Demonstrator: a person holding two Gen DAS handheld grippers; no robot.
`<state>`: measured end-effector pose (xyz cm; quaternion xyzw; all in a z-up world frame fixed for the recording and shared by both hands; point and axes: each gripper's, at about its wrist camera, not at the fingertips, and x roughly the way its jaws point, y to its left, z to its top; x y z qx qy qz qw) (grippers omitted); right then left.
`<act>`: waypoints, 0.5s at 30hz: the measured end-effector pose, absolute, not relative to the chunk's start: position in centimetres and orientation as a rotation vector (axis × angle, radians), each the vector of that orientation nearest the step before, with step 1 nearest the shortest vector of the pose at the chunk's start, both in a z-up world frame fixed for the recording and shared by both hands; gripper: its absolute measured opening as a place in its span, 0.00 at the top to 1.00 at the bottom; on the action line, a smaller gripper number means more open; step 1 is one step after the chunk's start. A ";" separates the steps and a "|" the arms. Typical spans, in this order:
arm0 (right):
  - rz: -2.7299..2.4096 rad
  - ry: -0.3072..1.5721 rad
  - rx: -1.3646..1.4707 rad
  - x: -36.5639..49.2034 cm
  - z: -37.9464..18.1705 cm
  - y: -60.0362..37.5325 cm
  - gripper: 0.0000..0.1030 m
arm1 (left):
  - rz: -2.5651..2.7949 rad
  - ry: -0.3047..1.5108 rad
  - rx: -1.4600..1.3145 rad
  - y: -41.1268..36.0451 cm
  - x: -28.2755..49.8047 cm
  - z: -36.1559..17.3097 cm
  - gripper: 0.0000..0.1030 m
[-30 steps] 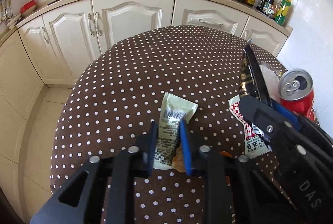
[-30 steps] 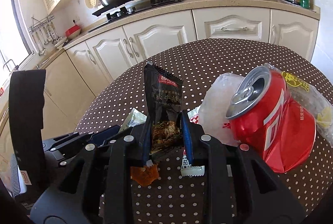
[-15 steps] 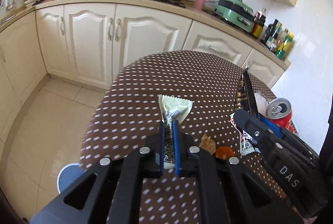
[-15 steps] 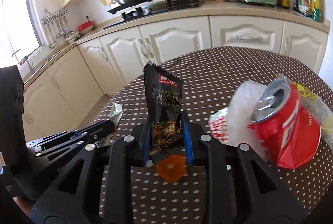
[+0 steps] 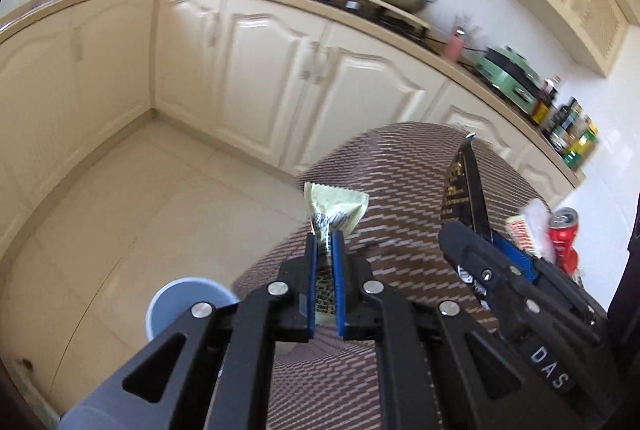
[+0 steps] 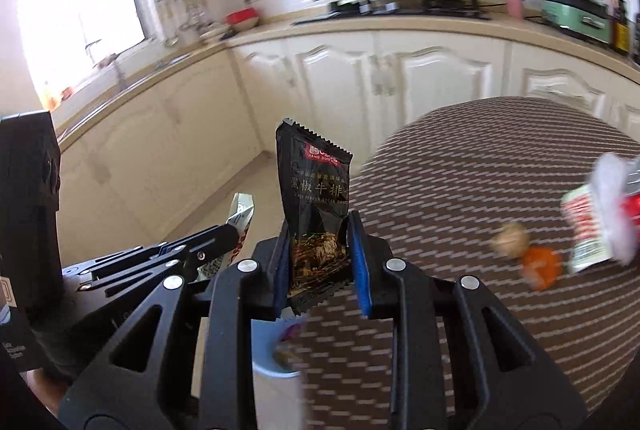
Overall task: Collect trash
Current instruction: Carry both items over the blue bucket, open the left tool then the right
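The left gripper pinches a pale wrapper, the right gripper clamps a black sachet; both are held off the dotted table, over the floor, with a blue bin below

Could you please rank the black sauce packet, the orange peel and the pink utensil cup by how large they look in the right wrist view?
1. black sauce packet, though it is nearest the camera
2. orange peel
3. pink utensil cup, far off on the counter, so likely bigger than it looks
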<state>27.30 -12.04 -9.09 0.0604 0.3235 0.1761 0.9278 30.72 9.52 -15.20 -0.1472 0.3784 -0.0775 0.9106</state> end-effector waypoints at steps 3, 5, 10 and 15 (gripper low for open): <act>0.414 0.690 0.097 27.1 -10.3 -8.4 0.75 | -0.111 0.797 -0.336 12.8 30.0 -16.8 0.93; 0.445 0.713 0.079 27.1 -11.4 -6.2 0.75 | -0.077 0.817 -0.352 14.8 29.6 -18.2 0.93; 0.501 0.785 0.039 27.8 -15.0 -1.5 0.75 | 0.008 0.902 -0.425 20.0 29.8 -23.0 0.93; 0.534 0.880 0.025 29.3 -19.2 1.5 0.75 | 0.052 0.984 -0.454 22.1 30.6 -27.5 0.93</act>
